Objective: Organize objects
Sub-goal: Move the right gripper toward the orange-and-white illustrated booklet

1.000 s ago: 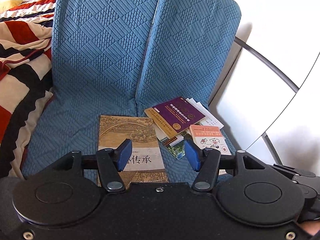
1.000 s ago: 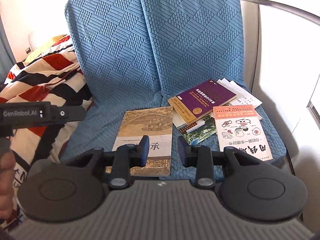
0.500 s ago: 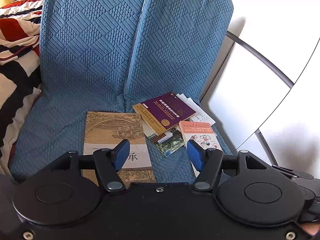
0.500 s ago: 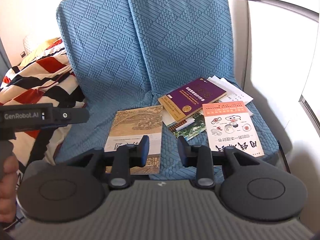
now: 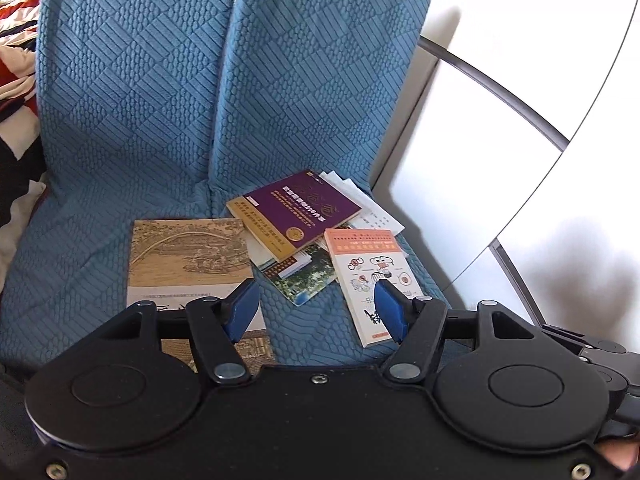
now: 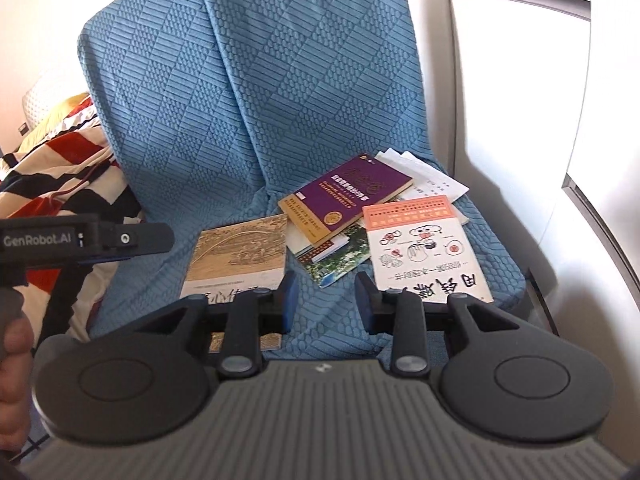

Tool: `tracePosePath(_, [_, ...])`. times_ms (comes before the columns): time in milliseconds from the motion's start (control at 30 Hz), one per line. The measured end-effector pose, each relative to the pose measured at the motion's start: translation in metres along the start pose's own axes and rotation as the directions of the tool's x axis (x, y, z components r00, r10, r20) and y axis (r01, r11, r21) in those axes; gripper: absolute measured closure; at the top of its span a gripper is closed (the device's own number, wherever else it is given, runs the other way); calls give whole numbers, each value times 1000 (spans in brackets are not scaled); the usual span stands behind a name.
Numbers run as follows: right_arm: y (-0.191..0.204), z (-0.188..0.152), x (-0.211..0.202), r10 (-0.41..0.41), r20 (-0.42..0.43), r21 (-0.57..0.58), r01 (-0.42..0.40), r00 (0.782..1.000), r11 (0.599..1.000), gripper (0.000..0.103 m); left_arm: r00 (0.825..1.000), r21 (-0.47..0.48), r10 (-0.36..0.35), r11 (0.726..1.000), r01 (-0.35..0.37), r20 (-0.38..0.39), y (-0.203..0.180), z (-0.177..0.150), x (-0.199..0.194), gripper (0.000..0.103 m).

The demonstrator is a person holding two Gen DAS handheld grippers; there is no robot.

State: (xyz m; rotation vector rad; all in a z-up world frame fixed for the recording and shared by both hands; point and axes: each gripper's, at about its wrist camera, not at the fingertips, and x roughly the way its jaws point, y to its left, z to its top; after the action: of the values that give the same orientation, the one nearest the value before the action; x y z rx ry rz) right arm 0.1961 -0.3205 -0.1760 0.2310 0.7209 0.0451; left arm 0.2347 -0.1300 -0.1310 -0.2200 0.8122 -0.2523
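My books lie on the blue seat (image 5: 80,280): the tan book (image 5: 188,256) alone at left, the purple book (image 5: 304,210) stacked on others beside the white booklet (image 6: 424,248) near the right edge. Bare cover between them. Left gripper (image 5: 316,308) fingers have just widened, empty; right gripper (image 6: 326,300) fingers apart, empty.

Seat (image 5: 80,272) left of the books (image 5: 304,220) lies bare; chair back (image 5: 160,80) blocks behind.
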Motion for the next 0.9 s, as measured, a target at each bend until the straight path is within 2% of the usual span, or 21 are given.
tracePosePath(433, [-41,-4,6,-66,-17,78,67,998,995,68,998,3,-21,1000,21,-54,-22,-2,31,41])
tracePosePath(533, [-49,-4,9,-60,-20,86,62,998,994,59,998,7,-22,1000,23,-65,-27,-1,38,41])
tracePosePath(733, [-66,-2,18,-64,-34,104,67,997,992,59,996,-7,-28,1000,27,-84,-30,1,55,38])
tracePosePath(767, [-68,-2,20,-66,-37,107,70,997,992,57,996,-9,-26,1000,25,-87,-30,1,58,37])
tracePosePath(900, [-80,-1,28,-73,-41,125,77,996,989,36,994,-12,-26,1000,25,-107,-31,3,72,37])
